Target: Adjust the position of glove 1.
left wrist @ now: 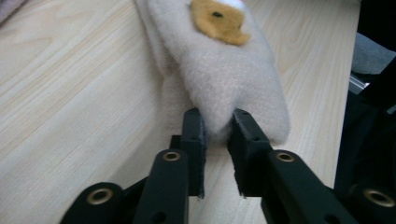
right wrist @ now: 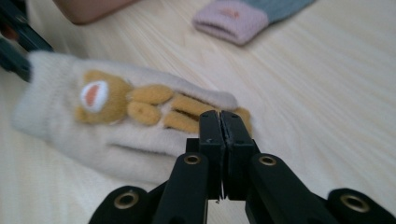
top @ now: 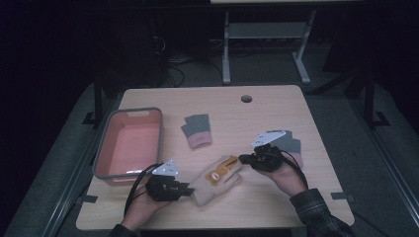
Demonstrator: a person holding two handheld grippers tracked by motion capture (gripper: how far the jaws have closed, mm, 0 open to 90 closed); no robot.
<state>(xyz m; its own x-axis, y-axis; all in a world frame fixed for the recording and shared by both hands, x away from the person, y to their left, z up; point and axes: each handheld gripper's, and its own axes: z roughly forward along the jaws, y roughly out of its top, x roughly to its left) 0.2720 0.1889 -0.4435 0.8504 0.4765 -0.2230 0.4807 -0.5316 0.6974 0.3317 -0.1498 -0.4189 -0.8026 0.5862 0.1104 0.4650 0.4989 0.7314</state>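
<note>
Glove (top: 216, 180): cream, bear patch on top, lies flat near the tabletop's (top: 276, 106) front edge, midway along it.
Left gripper (left wrist: 215, 126): fingers (left wrist: 194, 135) a little apart, pinching a fold of the glove's cuff end.
Right gripper (right wrist: 220, 122): fingers (right wrist: 210, 135) pressed together, empty, tips over the glove's fingertip end.
Tub (top: 101, 160): pink, at the left edge.
Grey-pink gloves (top: 197, 130): mid-tabletop.
</note>
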